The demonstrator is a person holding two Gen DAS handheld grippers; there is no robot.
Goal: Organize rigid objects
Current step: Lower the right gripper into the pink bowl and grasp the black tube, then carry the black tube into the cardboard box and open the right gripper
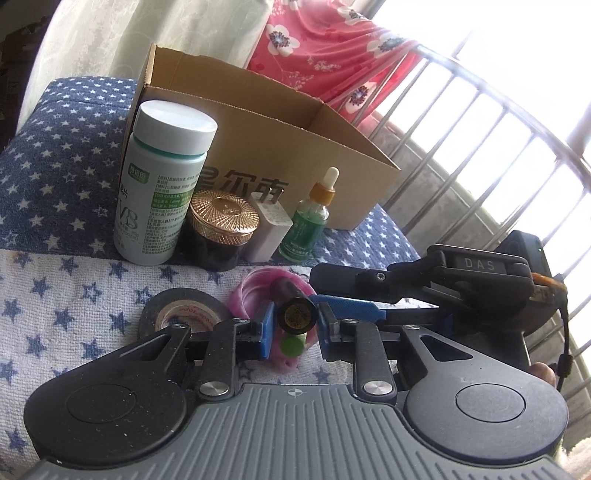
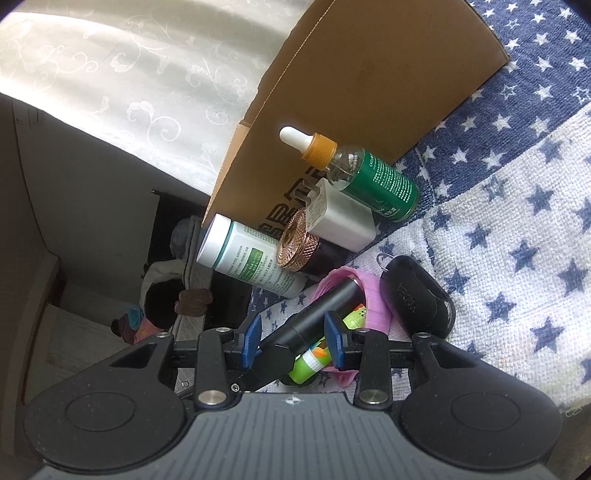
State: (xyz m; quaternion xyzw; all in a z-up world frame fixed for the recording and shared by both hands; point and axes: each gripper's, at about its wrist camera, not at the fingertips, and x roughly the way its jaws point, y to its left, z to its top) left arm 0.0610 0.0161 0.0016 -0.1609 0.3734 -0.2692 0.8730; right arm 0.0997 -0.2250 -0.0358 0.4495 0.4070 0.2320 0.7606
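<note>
1. Terry cloth printed with blue stars (image 1: 55,314) covers the surface under both claws; further ahead it gives way to a navy cloth with white stars (image 1: 55,166). What lies beneath the cloths cannot be told.
2. Ahead of the left claw (image 1: 293,325), an open cardboard box (image 1: 280,147) stands on the navy cloth with dark printed characters on its near wall.
3. Lined up against that wall, from left to right in the left view: a white pill bottle (image 1: 162,184), a dark jar with a gold ribbed lid (image 1: 221,232), a white plug adapter (image 1: 267,232) and a green dropper bottle (image 1: 308,221).
4. Just left of the left claw lies a roll of black tape (image 1: 177,314).
5. Between the blue pads of the left claw sits the end of a black cylinder (image 1: 295,314); the pads stand slightly apart from it, so the claw is partly open and not clearly gripping.
6. Under the cylinder lie a pink ring (image 1: 255,288) and a green tube (image 1: 293,345).
7. The right claw (image 2: 293,338) reaches in from the side, partly open, its pads on either side of the same cylinder; a firm hold cannot be told.
8. Right of the right claw rests a black key fob (image 2: 417,295).
9. Behind the box hang a pale patterned curtain (image 1: 147,33) and a red floral cloth (image 1: 325,48); metal bars (image 1: 480,110) cross a bright window at right.
</note>
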